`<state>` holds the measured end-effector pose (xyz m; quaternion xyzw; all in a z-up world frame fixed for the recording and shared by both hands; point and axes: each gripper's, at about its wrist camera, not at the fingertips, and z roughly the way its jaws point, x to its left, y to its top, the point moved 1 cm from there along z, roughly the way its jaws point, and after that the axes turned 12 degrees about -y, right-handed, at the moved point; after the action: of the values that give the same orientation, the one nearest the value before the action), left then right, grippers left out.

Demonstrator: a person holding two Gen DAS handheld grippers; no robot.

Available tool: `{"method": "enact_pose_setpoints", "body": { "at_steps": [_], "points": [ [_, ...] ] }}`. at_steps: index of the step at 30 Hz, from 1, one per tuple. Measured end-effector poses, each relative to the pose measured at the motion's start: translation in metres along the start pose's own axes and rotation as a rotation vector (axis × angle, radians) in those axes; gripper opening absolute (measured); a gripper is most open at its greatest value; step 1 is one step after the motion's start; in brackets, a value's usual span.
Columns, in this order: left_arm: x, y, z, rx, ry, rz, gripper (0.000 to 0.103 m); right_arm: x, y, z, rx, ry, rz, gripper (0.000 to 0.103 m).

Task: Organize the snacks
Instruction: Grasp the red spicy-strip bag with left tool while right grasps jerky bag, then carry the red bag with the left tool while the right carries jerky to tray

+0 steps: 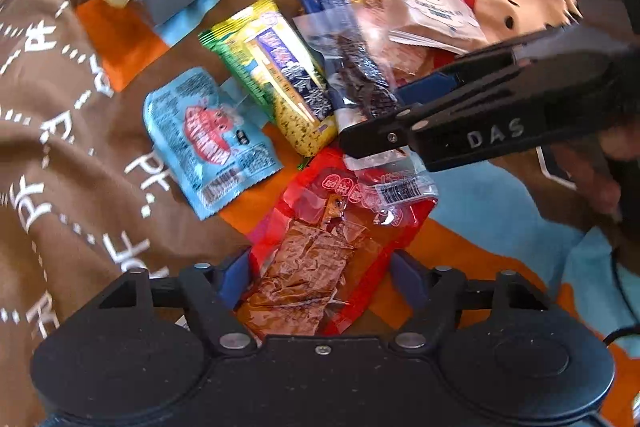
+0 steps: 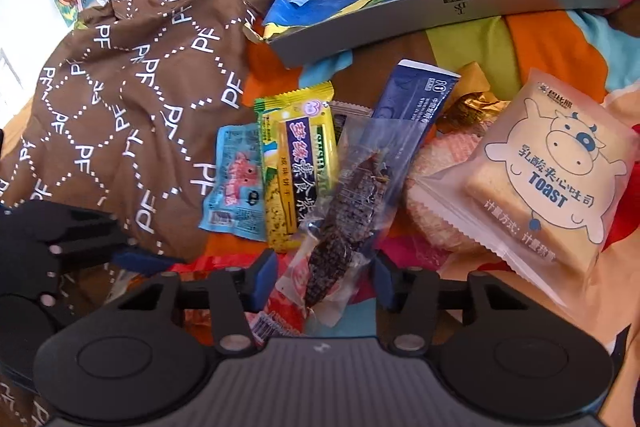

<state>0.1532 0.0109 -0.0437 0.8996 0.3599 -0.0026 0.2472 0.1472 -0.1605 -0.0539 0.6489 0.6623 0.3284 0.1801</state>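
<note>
The left gripper (image 1: 320, 279) stood open, jaws either side of the red packet (image 1: 340, 227) without pinching it. The right gripper (image 2: 326, 281) likewise bracketed the clear dark-bar packet (image 2: 348, 203) (unclamped, as far as I could judge). Picking seemed underway; next each needed closing, then carrying to the grey tray (image 2: 520, 3) beyond.

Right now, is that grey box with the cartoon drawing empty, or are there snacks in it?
Empty. The grey box shows only its drawing inside; the snack packets all lie outside on the cloth.
</note>
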Motion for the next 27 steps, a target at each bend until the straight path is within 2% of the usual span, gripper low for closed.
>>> {"method": "enact_pose_setpoints", "body": {
  "at_steps": [5, 9, 13, 17, 22, 25, 27],
  "points": [
    [0.006, 0.000, -0.011, -0.021, -0.003, -0.168, 0.058, -0.006, -0.004, -0.011, -0.026, -0.019, -0.075, 0.036],
    [0.010, -0.004, -0.018, -0.029, -0.037, -0.304, 0.055, -0.018, -0.006, -0.022, -0.023, -0.016, -0.103, 0.030],
    [-0.001, -0.007, -0.022, -0.021, -0.061, -0.323, 0.052, -0.026, -0.009, -0.035, -0.032, 0.019, -0.123, 0.022],
    [-0.006, -0.010, -0.030, -0.050, -0.142, -0.366, 0.052, -0.029, -0.009, -0.045, -0.043, 0.081, -0.151, 0.015],
    [-0.007, -0.009, -0.037, -0.123, -0.266, -0.409, 0.052, -0.028, -0.007, -0.046, -0.029, 0.135, -0.165, 0.015],
    [-0.015, -0.012, -0.034, -0.080, -0.366, -0.391, 0.051, -0.027, -0.006, -0.039, 0.003, 0.148, -0.174, 0.016],
    [-0.023, -0.012, -0.027, -0.032, -0.370, -0.342, 0.048, -0.026, -0.006, -0.034, 0.016, 0.150, -0.177, 0.017]
  ]
}}
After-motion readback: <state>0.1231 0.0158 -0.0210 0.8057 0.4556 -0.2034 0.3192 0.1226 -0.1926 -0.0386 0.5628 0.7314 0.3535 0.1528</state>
